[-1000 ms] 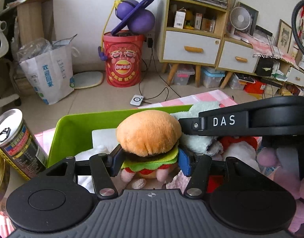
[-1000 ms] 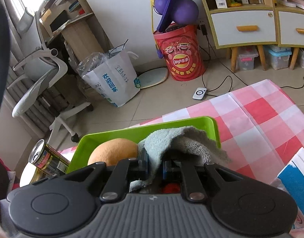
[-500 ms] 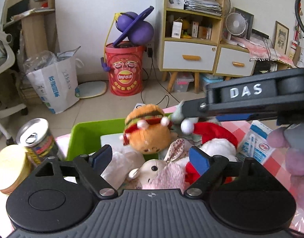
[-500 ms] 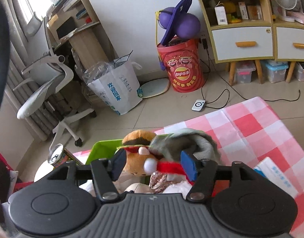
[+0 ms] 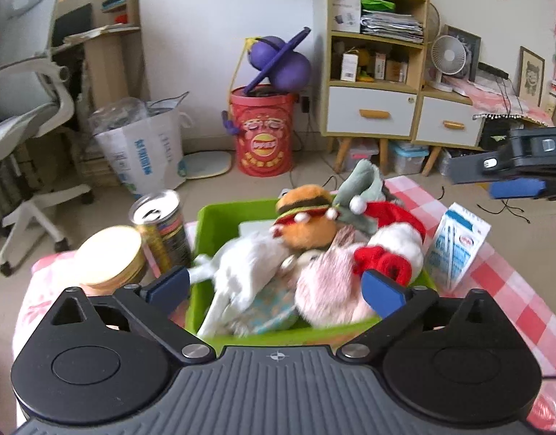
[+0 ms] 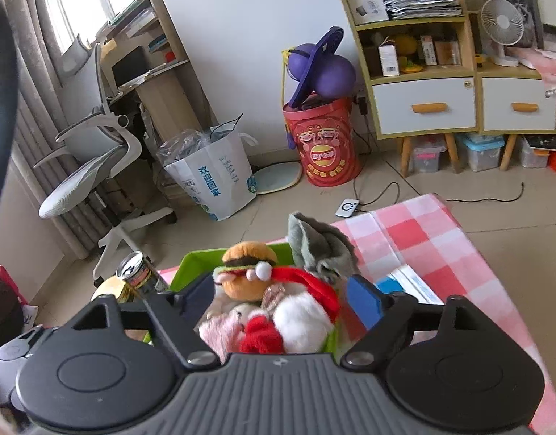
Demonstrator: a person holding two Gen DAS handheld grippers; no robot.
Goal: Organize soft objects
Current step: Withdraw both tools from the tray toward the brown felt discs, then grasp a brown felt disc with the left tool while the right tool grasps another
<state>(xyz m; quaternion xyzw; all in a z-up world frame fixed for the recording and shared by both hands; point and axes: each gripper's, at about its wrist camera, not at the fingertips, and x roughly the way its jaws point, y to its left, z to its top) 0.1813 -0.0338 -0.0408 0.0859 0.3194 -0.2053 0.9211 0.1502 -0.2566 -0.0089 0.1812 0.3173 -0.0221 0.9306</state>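
- Cluttered living room behind, and up front one red-checked tablecloth point(image 6: 419, 239) carrying everything, its far edge toward the floor
- One green bin point(image 5: 223, 224) sits at the cloth's left end, walls high enough to corral the pile, so it looks like the collecting spot
- Soft toys heaped inside: one white plush point(image 5: 241, 272) draped over the near-left rim, one pink plush point(image 5: 325, 290), one white-and-red Santa-style plush point(image 5: 393, 239), one burger plush point(image 5: 306, 217) on top, one grey cloth point(image 5: 361, 185) poking up at the far-right corner
- Left gripper point(image 5: 278, 290) hangs over the bin's near wall, jaws wide apart, gripping nothing
- Right gripper point(image 6: 281, 301) likewise spread and empty above the pile
- Hard items sit outside the bin: one milk carton point(image 5: 455, 243) right, one drink can point(image 5: 162, 228) and one round gold-lidded tin point(image 5: 111, 257) left – sorting looks about finished
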